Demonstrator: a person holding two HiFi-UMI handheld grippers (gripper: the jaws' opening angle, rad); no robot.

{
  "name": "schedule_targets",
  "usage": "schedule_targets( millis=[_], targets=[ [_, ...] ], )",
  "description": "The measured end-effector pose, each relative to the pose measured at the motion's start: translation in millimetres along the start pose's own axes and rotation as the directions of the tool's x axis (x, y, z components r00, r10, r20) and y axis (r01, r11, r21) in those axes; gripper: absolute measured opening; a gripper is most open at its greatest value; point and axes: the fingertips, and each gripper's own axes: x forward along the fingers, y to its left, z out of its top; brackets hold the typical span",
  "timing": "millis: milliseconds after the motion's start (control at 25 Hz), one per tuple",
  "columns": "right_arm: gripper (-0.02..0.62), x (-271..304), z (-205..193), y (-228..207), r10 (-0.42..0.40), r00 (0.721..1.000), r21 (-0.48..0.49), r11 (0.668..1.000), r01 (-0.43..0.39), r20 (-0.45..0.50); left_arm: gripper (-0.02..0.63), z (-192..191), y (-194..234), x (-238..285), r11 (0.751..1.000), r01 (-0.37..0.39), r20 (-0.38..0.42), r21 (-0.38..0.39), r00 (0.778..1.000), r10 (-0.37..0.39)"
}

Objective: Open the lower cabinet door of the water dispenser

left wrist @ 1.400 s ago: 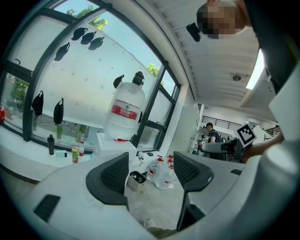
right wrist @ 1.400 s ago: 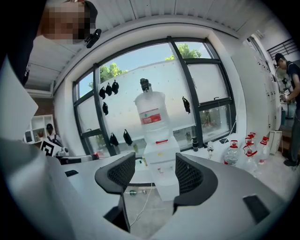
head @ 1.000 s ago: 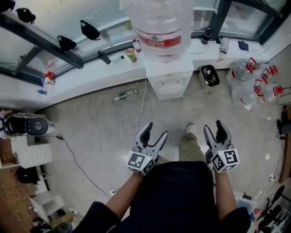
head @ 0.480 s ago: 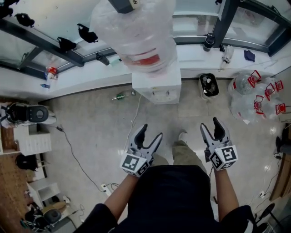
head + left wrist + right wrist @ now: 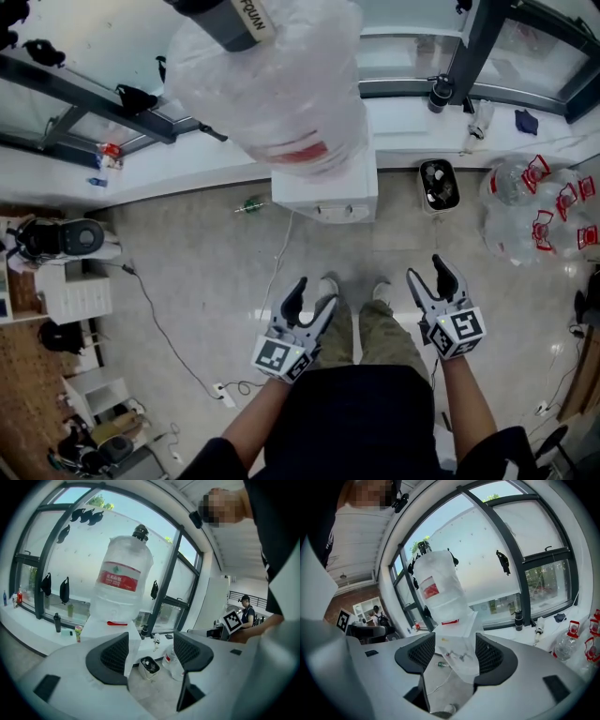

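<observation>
While the person stands facing the window, the water dispenser [image 5: 324, 195] rises at the far middle of the head view, a white cabinet set against the window ledge [image 5: 131, 169], with a large clear bottle [image 5: 272, 84] upended on its top. Its front is turned toward the person. From above only the top strip of that front shows. In the right gripper view the taps [image 5: 456, 655] show on it, while the part below them is cut off by the gripper's own body, so the lower cabinet door cannot be made out.

Both tools are held near the person's waist, well apart from the dispenser. The left gripper [image 5: 312, 300] has its jaws spread with nothing between them; its own view looks past them to the dispenser's right edge and a small waste bin [image 5: 150, 666] far off. The right gripper [image 5: 429, 277] is likewise released and empty, its jaws framing the dispenser's front at a distance.

The bin stands just right of the dispenser, a heap of empty clear bottles [image 5: 539, 211] lies farther right, and a green bottle [image 5: 253, 203] lies on the floor [image 5: 206, 272] to the dispenser's left
</observation>
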Motion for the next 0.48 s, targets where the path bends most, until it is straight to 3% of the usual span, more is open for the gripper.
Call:
schedule_targets(
  millis=[320,480],
  targets=[
    [0.236,34,-7,11,-0.095,0.995,0.011,0.995,0.095,-0.004,0.276,14,34,25,0.994,0.110,0.015,0.018,0.994,-0.111],
    [0.236,63,-26,28,-0.147,0.989,0.060,0.987,0.147,-0.004,0.276,-1,55,32,0.984,0.178,-0.010,0.012,0.984,-0.178]
  ],
)
